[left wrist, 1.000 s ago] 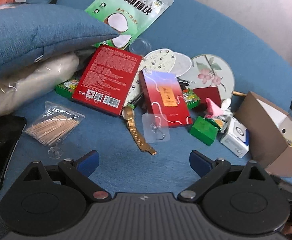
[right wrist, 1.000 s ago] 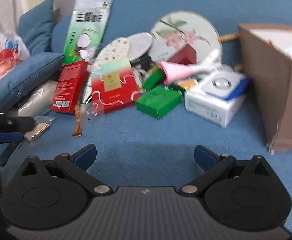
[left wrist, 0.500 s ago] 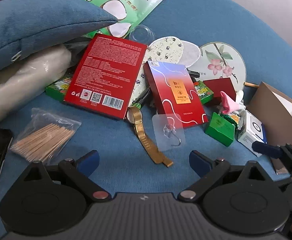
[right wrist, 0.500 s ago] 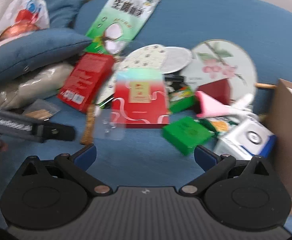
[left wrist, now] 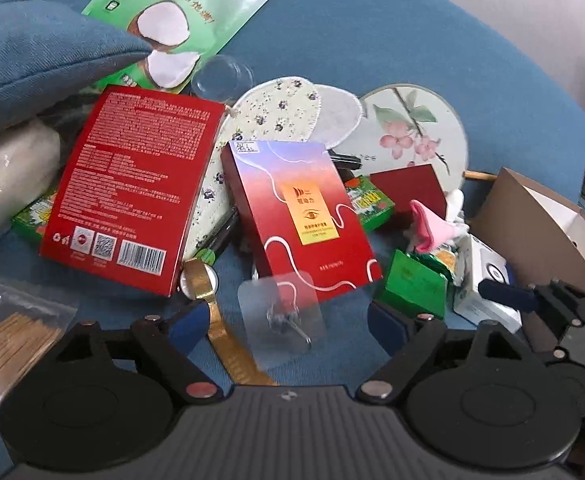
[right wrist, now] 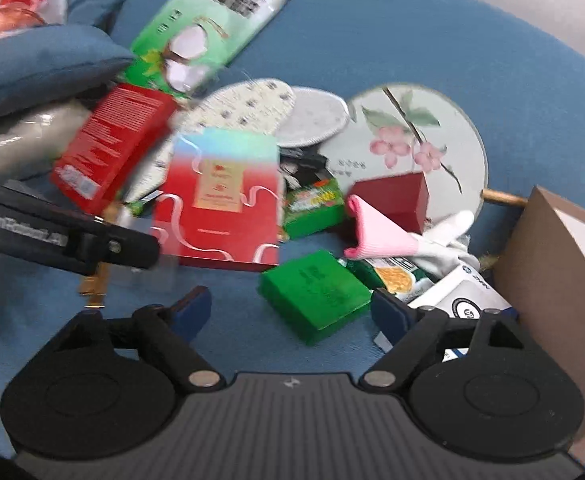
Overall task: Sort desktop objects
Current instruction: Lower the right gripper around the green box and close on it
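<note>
Nearer clutter now — cardboard box (left wrist: 540, 236) rightward

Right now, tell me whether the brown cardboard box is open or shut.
Open: the brown cardboard box has its top uncovered, showing its white inner wall.

Soft, even daylight, with faint shadows under the clutter. Fisheye bending curves both views' edges. The right wrist view is motion-blurred, worst leftward; the left wrist view is sharper.
</note>
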